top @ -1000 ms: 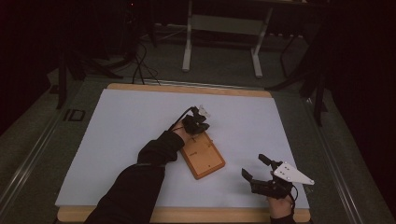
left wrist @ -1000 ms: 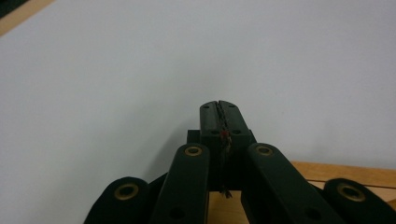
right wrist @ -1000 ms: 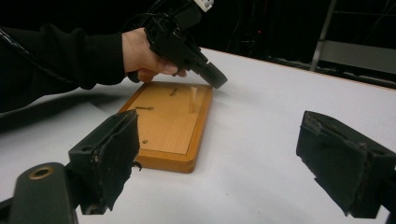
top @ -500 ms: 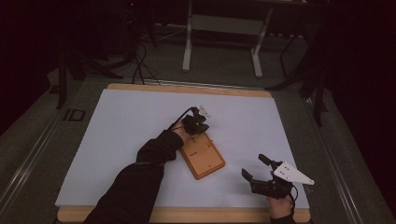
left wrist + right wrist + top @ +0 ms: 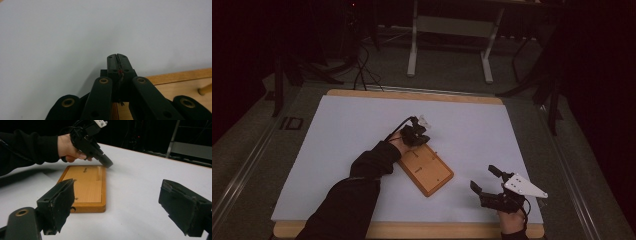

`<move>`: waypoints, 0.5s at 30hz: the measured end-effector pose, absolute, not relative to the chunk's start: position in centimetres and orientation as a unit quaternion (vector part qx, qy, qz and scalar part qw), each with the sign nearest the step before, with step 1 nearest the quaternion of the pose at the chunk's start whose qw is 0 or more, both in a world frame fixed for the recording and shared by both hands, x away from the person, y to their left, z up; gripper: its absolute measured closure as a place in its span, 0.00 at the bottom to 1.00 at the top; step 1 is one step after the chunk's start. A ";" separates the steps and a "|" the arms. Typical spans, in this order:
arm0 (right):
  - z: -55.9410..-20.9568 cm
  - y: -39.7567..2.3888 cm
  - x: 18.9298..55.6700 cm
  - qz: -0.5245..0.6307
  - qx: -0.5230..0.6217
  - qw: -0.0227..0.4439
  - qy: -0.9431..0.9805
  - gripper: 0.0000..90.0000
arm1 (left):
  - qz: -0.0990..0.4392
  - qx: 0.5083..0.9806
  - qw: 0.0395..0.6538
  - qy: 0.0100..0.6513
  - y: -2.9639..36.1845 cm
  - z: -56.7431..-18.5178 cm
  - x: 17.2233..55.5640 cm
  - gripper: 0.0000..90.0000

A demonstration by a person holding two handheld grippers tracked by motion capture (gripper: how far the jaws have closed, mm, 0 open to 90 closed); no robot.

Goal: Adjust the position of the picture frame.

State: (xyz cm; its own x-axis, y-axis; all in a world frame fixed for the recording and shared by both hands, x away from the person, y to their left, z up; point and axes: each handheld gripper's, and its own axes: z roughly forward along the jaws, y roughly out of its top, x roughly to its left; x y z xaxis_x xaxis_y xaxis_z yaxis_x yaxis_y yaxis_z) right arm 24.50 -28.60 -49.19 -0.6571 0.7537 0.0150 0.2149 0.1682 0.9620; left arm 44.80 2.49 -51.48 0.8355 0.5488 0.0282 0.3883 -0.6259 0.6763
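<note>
High view: my left claw [image 5: 416, 134] hangs over the far end of the board [image 5: 426, 170], and my right claw [image 5: 490, 181] waits near the front edge of the table [image 5: 337, 130], well apart from the board.

The left claw is clenched. In the left gripper view its pads [image 5: 117, 62] meet, with a thin dark thread or wire caught between them; I cannot tell what it is. A peg [image 5: 205, 90] stands in the board just to the side of the jaws. The right claw is released, its jaws standing wide with nothing between them.

My read is that I am working at a peg on the board's far end with the left claw, tip pointed down at the board's far edge. The right gripper view shows that tip [image 5: 107, 163] right beside another peg [image 5: 99, 173]. Next I must set the tip true over the peg, keeping the pinch.
</note>
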 end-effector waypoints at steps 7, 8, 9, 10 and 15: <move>-49.2 -28.5 24.5 0.550 0.335 0.244 0.725 0.14 | 0.114 0.895 0.349 0.252 3.1 -51.1 43.9 1.00; -49.2 -28.5 24.5 0.549 0.335 0.244 0.725 0.14 | 0.117 0.897 0.347 0.249 3.1 -51.0 43.9 1.00; -49.2 -28.5 24.5 0.550 0.335 0.244 0.725 0.14 | 0.120 0.896 0.347 0.248 3.1 -51.1 43.9 1.00; -49.2 -28.5 24.5 0.550 0.335 0.244 0.725 0.14 | 0.124 0.897 0.345 0.249 3.1 -51.1 43.9 1.00; -49.2 -28.5 24.5 0.549 0.334 0.244 0.726 0.14 | 0.126 0.888 0.353 0.267 3.4 -51.3 45.0 1.00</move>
